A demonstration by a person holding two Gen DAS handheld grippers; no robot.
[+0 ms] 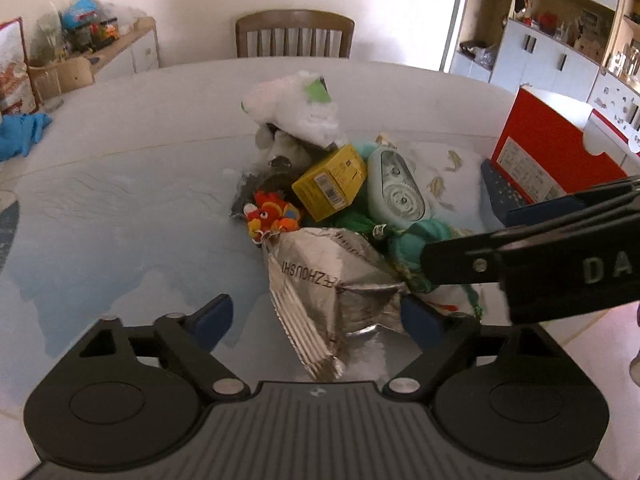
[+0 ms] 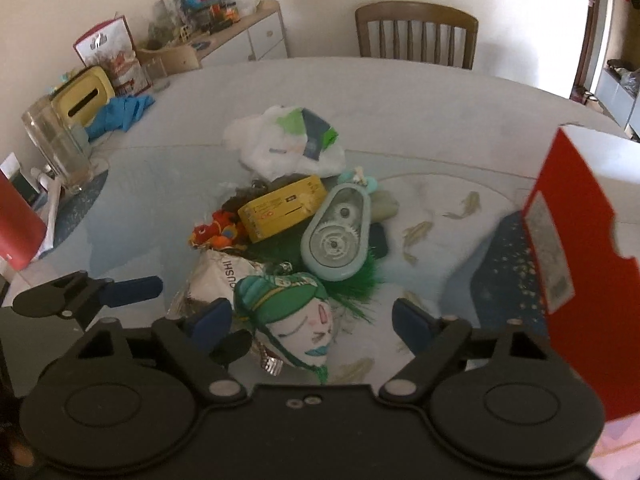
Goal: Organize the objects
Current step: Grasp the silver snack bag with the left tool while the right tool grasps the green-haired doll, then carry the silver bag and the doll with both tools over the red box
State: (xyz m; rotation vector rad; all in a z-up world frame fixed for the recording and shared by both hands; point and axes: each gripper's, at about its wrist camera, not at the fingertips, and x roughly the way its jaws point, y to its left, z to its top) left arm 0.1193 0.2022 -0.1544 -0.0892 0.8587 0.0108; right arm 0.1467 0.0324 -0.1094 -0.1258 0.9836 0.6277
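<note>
Black left tongs [image 1: 316, 320] tilt down, released, straddling the foil bag [image 1: 332, 292]; right tongs [image 2: 312, 320], released, straddle the green doll [image 2: 296, 316].

Yellow box [image 2: 282, 207] with a barcode label; beside it a pale mint tape dispenser [image 2: 337, 236], orange-red plush [image 2: 214, 233], crinkled silver foil bag [image 1: 326, 292], and green-haired doll head [image 2: 294, 320]. Red carton [image 2: 576, 248] off to the box's right.

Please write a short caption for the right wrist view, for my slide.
Open right gripper straddling a green-haired doll head at the near edge of a clutter pile, red box at right.
</note>
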